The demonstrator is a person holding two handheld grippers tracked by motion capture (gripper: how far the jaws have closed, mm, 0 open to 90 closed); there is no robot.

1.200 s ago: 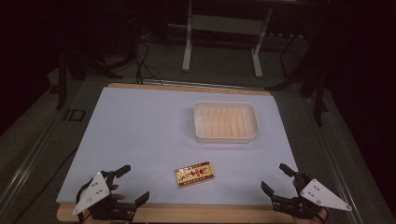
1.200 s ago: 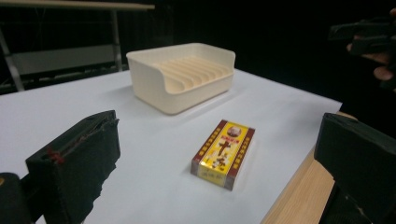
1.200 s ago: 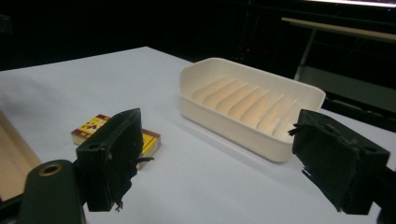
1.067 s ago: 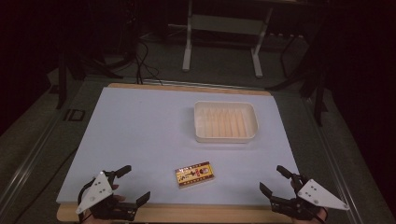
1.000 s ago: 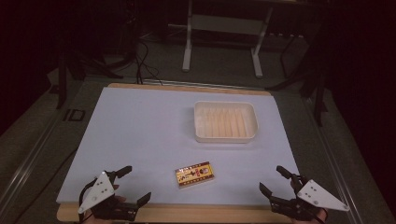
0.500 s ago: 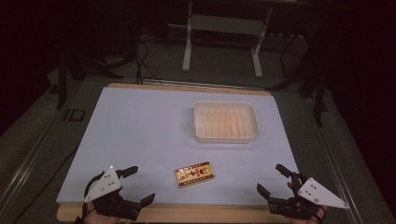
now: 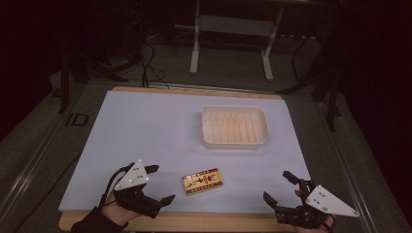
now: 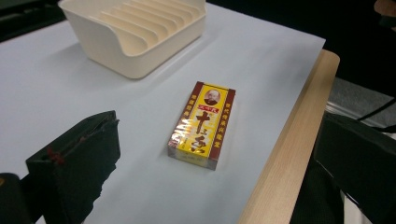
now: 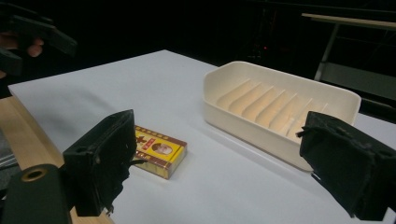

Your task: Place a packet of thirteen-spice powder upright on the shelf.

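A small yellow and red box (image 7: 203, 181) lies flat on the white mat near the front edge. My left gripper (image 7: 163, 183) hovers just left of it, open and empty. In the left gripper view the box (image 8: 202, 123) lies ahead between the two spread jaws. My right gripper (image 7: 276, 186) is at the front right corner, open and empty, well to the right of the box. Its own view has the box (image 9: 159, 150) close to its left jaw. A cream ridged tray (image 7: 235, 126) stands empty behind the box, right of centre.
The white mat (image 7: 145, 126) covers most of a wooden table, whose bare front edge (image 7: 204, 221) runs just below the grippers. Beyond the far edge stand metal frame legs (image 7: 195, 53) and cables on a dark floor.
My left gripper has moved forward and to the right, closer to the box. The right gripper has barely shifted. Box and tray have stayed put.
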